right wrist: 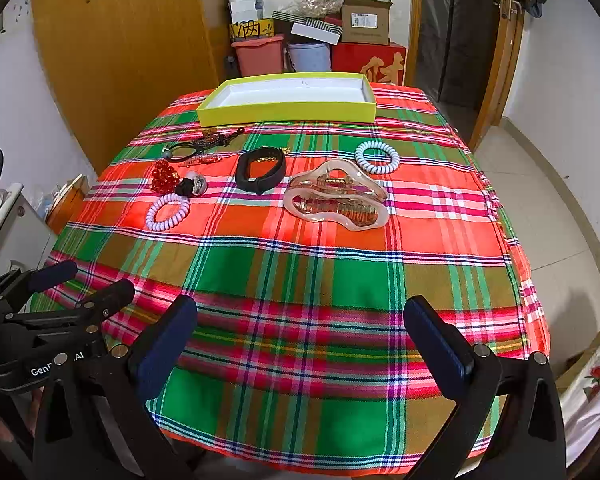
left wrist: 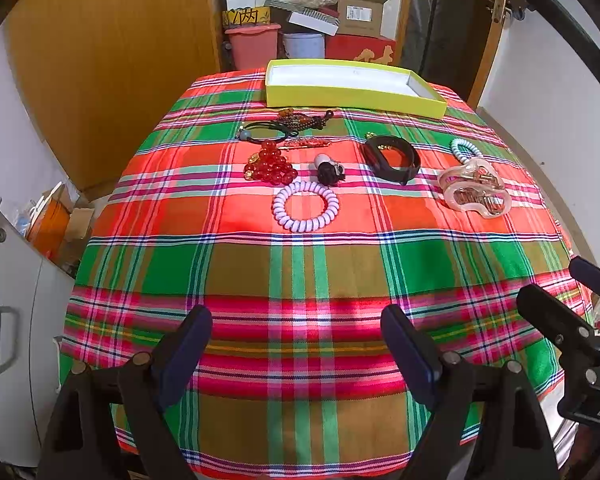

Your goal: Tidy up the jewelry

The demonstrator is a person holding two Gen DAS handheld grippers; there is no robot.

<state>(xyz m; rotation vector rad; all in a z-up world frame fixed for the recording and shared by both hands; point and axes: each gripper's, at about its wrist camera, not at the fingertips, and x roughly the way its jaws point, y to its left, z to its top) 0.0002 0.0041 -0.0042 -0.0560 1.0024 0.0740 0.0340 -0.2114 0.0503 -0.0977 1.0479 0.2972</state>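
Left wrist view: the left gripper (left wrist: 296, 344) hovers over the near edge of a table under a red, green and pink plaid cloth (left wrist: 300, 264), its two dark fingers spread wide apart with nothing between them. The right gripper (left wrist: 556, 284) pokes in from the right edge. At the far end sits an open yellow box (left wrist: 352, 94) with a white, bare interior. Between box and gripper the jewelry lies scattered: a lilac spiral hair tie (left wrist: 305, 207) nearest, a cluster of red beads (left wrist: 270, 164) to its far left, a black band (left wrist: 392, 159) to the right, and a translucent pink claw clip (left wrist: 476, 188) farther right.

Right wrist view: the right gripper (right wrist: 300, 334) also hangs over the near edge, fingers wide apart and empty. The claw clip (right wrist: 336, 196) lies mid-table straight ahead, a white spiral hair tie (right wrist: 377, 156) just beyond it to the right. The yellow box (right wrist: 288, 110) stands at the far edge (cartons and tubs are stacked behind it).
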